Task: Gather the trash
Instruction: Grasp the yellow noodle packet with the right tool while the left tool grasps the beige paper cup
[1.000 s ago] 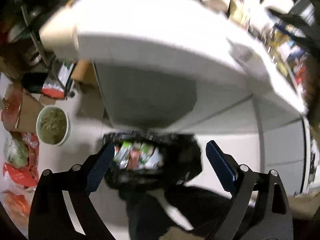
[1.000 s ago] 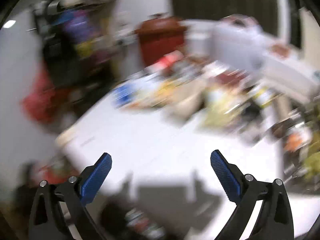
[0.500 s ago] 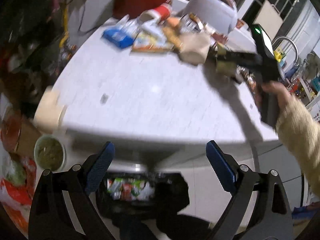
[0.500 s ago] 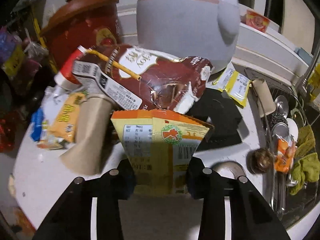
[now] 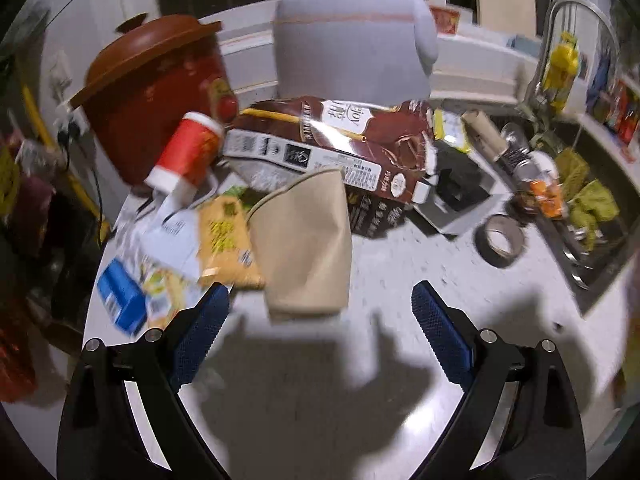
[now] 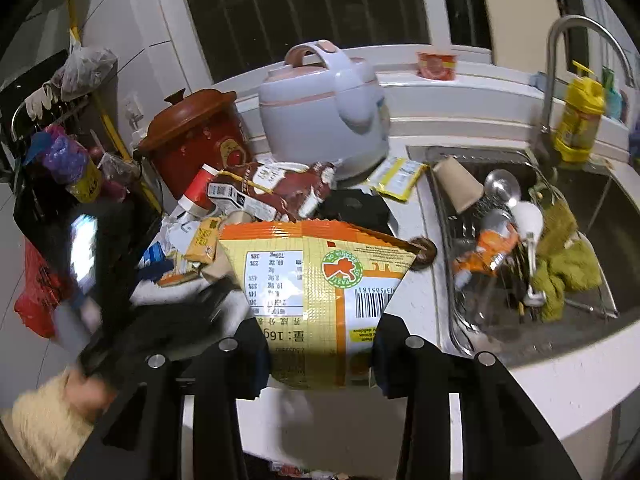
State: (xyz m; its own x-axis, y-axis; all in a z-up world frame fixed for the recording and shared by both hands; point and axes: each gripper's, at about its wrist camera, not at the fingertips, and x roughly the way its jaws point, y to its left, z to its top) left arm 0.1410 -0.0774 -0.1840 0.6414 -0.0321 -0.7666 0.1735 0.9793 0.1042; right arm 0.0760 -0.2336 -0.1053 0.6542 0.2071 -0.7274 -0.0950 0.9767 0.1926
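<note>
Above white counter: right gripper fingers pinch crinkly yellow packet; left gripper fingers spread, empty.

Dim indoor light from above; 2 dark finger shadows fall on the worktop. Strong fisheye bending, black corners. Motion blur at left edges w/ the hand smeared; window dark.

A white speckled countertop is being lit from above, a steel sink is being shown at the right, and a dark barred window is being framed by white tiled walls at the far side
</note>
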